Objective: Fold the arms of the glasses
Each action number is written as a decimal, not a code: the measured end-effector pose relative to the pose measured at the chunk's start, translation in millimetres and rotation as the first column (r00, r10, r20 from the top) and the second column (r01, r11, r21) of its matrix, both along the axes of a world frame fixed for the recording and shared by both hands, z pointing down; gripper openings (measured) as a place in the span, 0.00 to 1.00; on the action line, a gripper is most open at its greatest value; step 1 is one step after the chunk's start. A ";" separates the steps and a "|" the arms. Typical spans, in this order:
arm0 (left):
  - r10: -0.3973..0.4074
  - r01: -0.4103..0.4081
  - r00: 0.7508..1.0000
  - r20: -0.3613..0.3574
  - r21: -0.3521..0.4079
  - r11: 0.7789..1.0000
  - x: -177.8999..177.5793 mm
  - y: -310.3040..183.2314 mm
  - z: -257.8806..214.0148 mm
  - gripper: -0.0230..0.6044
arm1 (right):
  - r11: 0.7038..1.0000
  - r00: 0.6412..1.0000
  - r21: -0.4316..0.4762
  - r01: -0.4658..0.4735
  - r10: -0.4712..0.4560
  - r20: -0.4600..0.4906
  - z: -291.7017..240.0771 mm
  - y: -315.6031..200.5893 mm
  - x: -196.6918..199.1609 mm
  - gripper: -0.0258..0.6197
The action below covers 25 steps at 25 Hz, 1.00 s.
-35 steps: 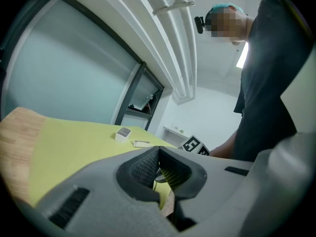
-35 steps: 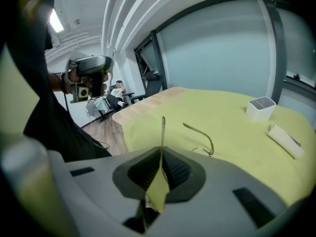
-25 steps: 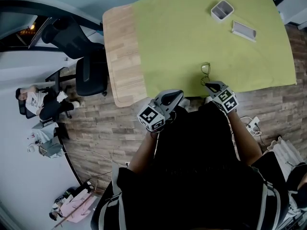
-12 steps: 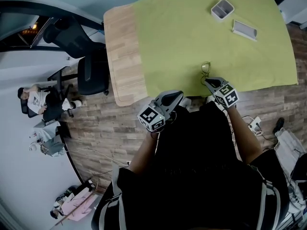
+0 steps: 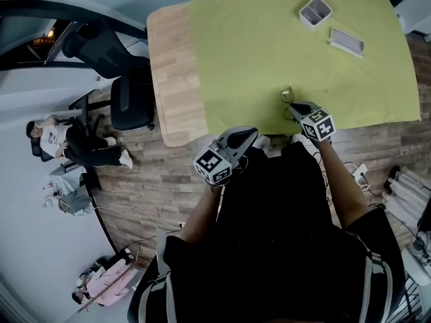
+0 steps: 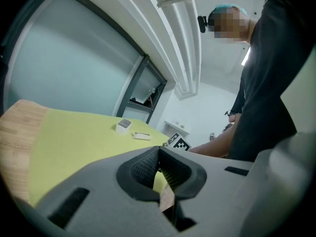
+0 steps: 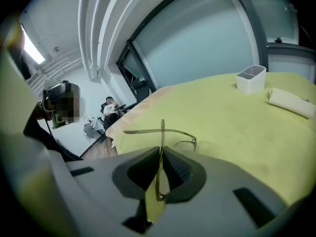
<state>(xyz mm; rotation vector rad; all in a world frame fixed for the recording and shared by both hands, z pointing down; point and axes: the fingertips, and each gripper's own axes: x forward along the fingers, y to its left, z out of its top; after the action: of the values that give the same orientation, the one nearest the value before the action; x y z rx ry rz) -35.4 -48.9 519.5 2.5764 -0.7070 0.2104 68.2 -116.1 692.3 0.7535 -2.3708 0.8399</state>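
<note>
Near the front edge of the green mat (image 5: pixel 269 46) sit the glasses (image 5: pixel 288 95), on the mat or just above it, I cannot tell which; being so close to that edge keeps them within a short reach. The right gripper (image 5: pixel 300 110) comes in over the mat's front edge with its jaws closed on one thin gold temple arm (image 7: pixel 161 139); the arm runs straight up between the pads and meets the frame at roughly a right angle, so it is not yet folded. Gripping partway along it, rather than at the hinge, would, I judge, give leverage to swing it inward; nothing else steadies the frame, so it may slide. The left gripper (image 5: pixel 246 136) hangs just off the mat's front edge, jaws pressed together on nothing, apparently in reserve. The right forearm reaches forward and low; the left elbow is bent, with its gripper close to the body.
</note>
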 end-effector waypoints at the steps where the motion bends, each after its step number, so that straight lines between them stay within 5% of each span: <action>1: -0.003 0.003 1.000 0.002 -0.003 1.000 -0.8 -0.1 0.2 0.07 | 1.000 1.000 -0.005 0.001 -0.001 0.000 1.6 -1.6 -0.6 0.09; 25: -0.046 0.046 0.999 0.003 -0.010 0.999 -5.6 11.4 -4.8 0.07 | 0.998 0.999 -0.055 0.001 -0.004 -0.054 40.8 -23.7 -11.8 0.09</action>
<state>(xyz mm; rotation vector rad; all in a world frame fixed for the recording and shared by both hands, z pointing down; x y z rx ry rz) -41.0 -37.6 514.7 2.5474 -0.7639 0.2028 56.4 -139.8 733.1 0.7413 -2.2910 0.8687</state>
